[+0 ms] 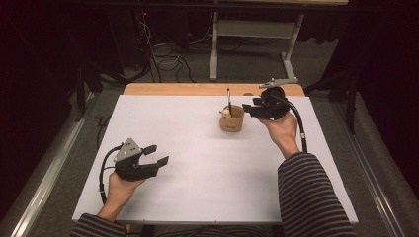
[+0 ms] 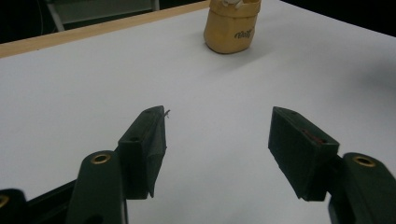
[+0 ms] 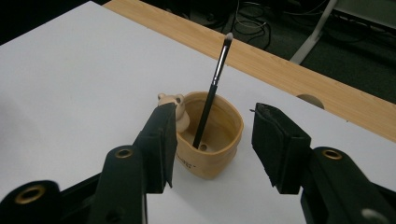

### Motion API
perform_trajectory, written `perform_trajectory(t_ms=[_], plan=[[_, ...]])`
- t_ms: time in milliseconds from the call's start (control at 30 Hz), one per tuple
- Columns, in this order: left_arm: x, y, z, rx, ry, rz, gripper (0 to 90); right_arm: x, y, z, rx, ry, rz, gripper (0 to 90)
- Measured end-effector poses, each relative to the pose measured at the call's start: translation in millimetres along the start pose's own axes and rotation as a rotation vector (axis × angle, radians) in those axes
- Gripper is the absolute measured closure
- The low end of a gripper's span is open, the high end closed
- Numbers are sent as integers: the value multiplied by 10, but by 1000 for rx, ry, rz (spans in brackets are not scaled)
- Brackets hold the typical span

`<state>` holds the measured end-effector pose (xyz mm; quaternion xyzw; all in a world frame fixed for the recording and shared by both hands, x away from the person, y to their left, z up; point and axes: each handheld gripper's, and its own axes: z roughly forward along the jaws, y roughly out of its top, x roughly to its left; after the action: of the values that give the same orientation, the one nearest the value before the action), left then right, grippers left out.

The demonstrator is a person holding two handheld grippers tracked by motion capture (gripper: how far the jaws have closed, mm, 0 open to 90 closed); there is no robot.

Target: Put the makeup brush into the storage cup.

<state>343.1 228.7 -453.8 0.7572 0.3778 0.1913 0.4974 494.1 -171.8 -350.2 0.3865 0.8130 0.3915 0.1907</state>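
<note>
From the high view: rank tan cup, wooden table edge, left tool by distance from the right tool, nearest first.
1. tan cup, just left of the right tool, brush standing in it.
2. wooden table edge, along the far side, behind the cup.
3. left tool, near-left part of the white tabletop.

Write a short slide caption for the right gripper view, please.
Open right gripper near a tan cup holding a leaning brush.

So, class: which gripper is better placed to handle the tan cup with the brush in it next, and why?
The right gripper: its open jaws sit beside the cup holding the brush. The left gripper rests far off, near the table's front.
</note>
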Motion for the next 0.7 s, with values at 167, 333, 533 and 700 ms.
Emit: perform_trajectory(t_ms=[167, 333, 533, 700], plan=[[0, 0, -1, -1, 1, 0, 371, -25, -43, -49, -21, 9, 9, 513], [1, 0, -1, -2, 2, -1, 370, -33, -87, -93, -30, 9, 11, 503], [0, 0, 0, -1, 2, -1, 370, -33, -127, -158, -43, 19, 10, 494], [1, 0, -1, -2, 3, -2, 370, -28, -161, -207, -59, 24, 7, 493]])
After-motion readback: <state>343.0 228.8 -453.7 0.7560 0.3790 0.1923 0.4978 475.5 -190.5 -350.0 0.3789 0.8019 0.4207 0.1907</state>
